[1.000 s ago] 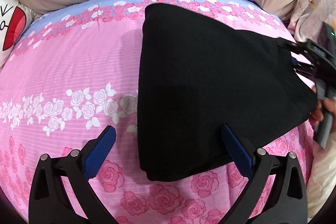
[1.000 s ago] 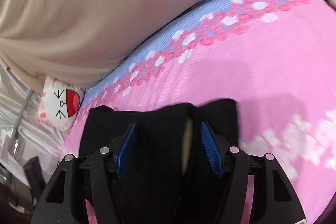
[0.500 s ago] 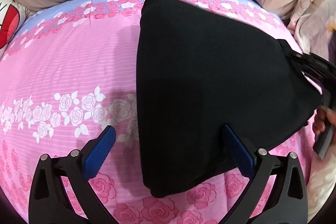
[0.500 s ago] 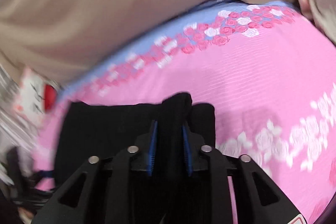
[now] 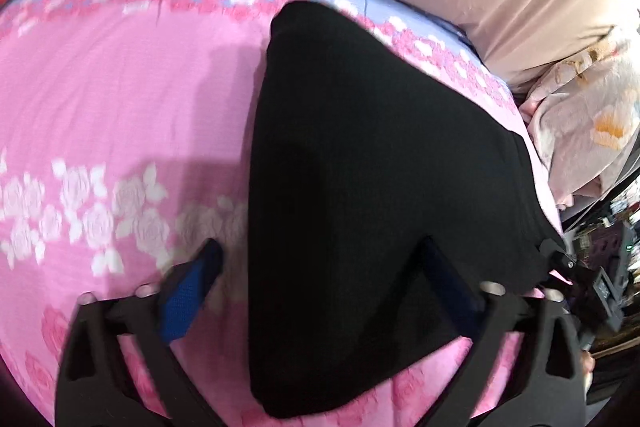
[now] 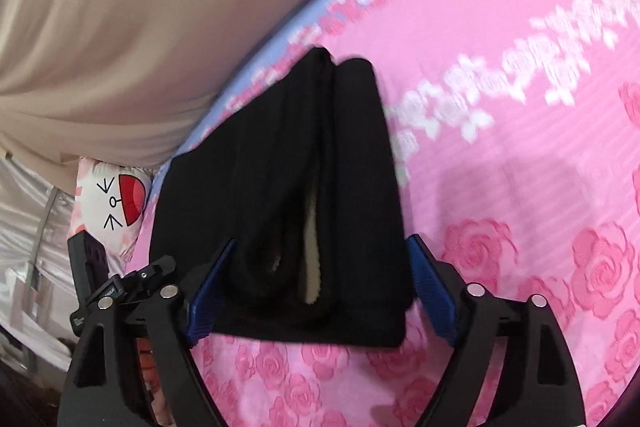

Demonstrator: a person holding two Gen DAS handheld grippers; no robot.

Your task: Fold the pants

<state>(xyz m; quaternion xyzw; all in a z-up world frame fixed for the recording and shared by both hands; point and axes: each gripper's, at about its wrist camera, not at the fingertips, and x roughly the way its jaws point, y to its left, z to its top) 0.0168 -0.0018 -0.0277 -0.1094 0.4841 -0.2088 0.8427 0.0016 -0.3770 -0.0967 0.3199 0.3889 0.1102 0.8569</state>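
Both claws straddle my folded black pants (image 5: 360, 195) on the pink bedspread (image 5: 120, 99): left gripper (image 5: 320, 291) closing, right gripper (image 6: 316, 287) opening, neither pinching; pants toward twelve o'clock.

the folded black pants (image 6: 304, 163) lie on the pink rose sheet (image 6: 520, 155), with a pale lining strip (image 6: 310, 247) exposed in the central crease. the right gripper (image 6: 320, 283) straddles the near end of the pants; its jaws are opening, the blue pads (image 6: 434, 291) standing clear of the fabric on both sides. the other gripper (image 6: 120, 283) is partly visible at the left edge. a beige cover (image 6: 160, 7) borders the sheet at the far side. a cartoon-face pillow (image 6: 116, 203) lies at far left.
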